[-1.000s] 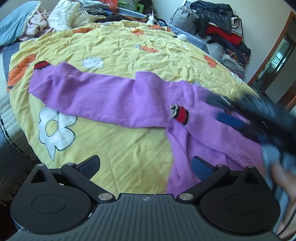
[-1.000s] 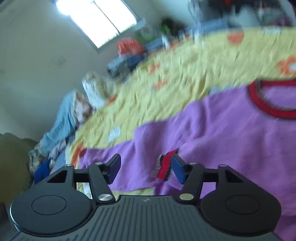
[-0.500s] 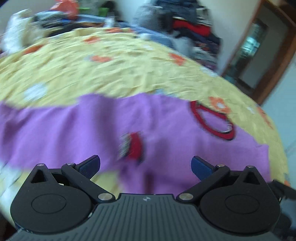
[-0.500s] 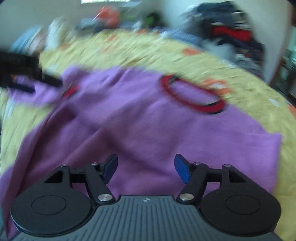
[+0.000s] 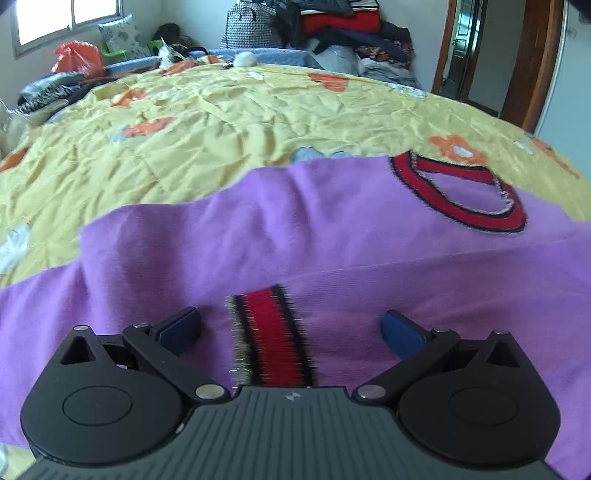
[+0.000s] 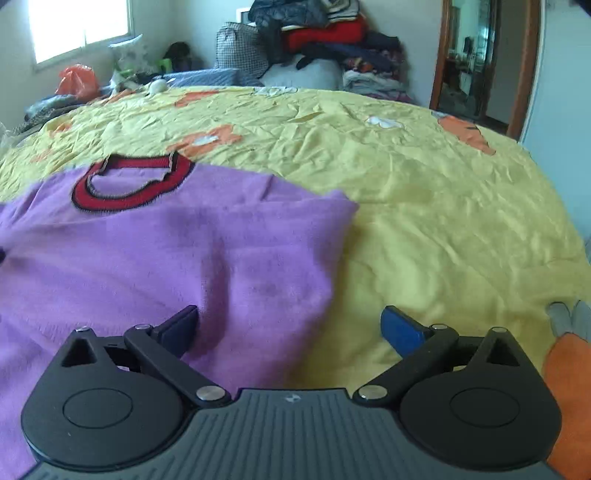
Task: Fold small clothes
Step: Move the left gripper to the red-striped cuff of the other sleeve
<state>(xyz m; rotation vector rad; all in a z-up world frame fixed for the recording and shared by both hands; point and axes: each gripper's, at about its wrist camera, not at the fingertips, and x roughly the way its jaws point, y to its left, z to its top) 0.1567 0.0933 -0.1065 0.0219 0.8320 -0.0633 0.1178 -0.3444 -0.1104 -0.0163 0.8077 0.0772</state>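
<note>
A purple sweater [image 5: 314, 236] with a red and black collar [image 5: 461, 192] lies flat on a yellow flowered quilt [image 5: 221, 122]. One sleeve is folded across the body, and its red cuff [image 5: 269, 332] lies between the fingers of my left gripper [image 5: 291, 328], which is open just above it. In the right wrist view the sweater [image 6: 166, 251] fills the left half, collar [image 6: 129, 184] at the far side. My right gripper [image 6: 291, 325] hovers over the sweater's right edge; its jaws are opening wide, with only flat cloth and quilt [image 6: 424, 192] below them.
Piled clothes and bags [image 5: 332, 33] are stacked beyond the bed's far edge. An orange bag [image 5: 77, 61] sits by the window on the left. A wooden door frame [image 6: 443, 55] stands at the right. Grey socks [image 6: 569, 317] lie on the quilt at the right edge.
Both grippers have swung toward the sweater's collar end and dropped lower. The right gripper's jaws have spread much wider. The red cuff now lies between the left gripper's fingers.
</note>
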